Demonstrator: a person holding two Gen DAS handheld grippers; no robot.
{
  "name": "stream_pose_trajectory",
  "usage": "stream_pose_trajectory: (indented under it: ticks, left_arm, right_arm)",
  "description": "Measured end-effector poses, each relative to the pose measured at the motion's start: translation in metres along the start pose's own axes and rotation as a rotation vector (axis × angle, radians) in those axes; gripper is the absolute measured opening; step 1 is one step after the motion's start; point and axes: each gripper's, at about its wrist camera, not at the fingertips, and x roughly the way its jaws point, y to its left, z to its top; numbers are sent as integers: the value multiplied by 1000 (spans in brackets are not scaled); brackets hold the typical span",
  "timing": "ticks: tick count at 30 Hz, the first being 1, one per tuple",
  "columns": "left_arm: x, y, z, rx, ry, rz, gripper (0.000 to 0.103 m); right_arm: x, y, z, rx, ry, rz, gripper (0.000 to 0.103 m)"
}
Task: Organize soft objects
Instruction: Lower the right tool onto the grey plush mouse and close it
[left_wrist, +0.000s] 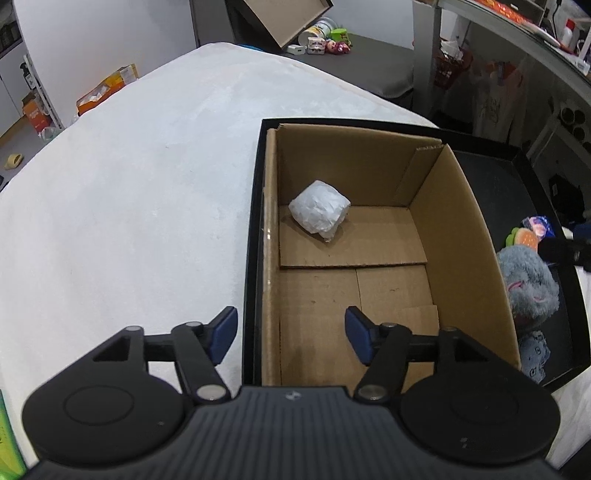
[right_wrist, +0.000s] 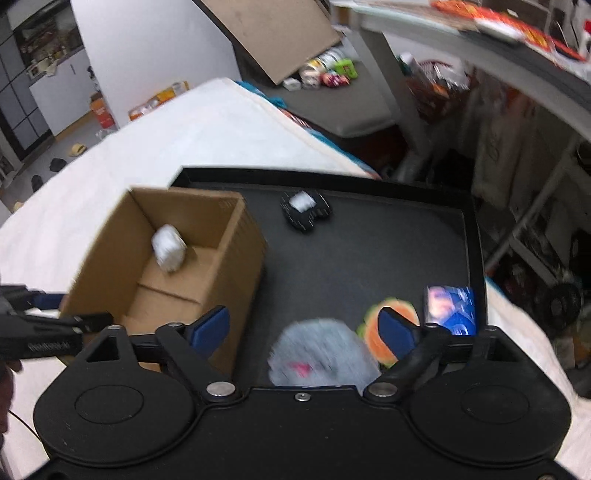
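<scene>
Currently: white bundle (left_wrist: 320, 209) in cardboard box (left_wrist: 461, 236); left gripper (left_wrist: 291, 332) and right gripper (right_wrist: 306, 332) both wide, empty.

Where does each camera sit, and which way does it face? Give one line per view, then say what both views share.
Left wrist: sits behind the left tongs, looking steeply down into the cardboard box; only its open tongs show.
Right wrist: sits behind the right tongs, looking down at the black tray and grey plush; open tongs show, left tongs at the frame's left edge.
Shared: box, tray, plush, white bundle.
</scene>
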Motion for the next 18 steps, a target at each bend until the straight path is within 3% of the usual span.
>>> stream_pose_trajectory:
  ticks: [6,18]
  left_arm:
    - [4,-10,0,32,17,14,70]
    - [13,-25,4,75,46,51,72]
  right_arm:
    - [14,-15,-23,37,56,-11,97]
    - [40,-11,-50,5,71,-33,97]
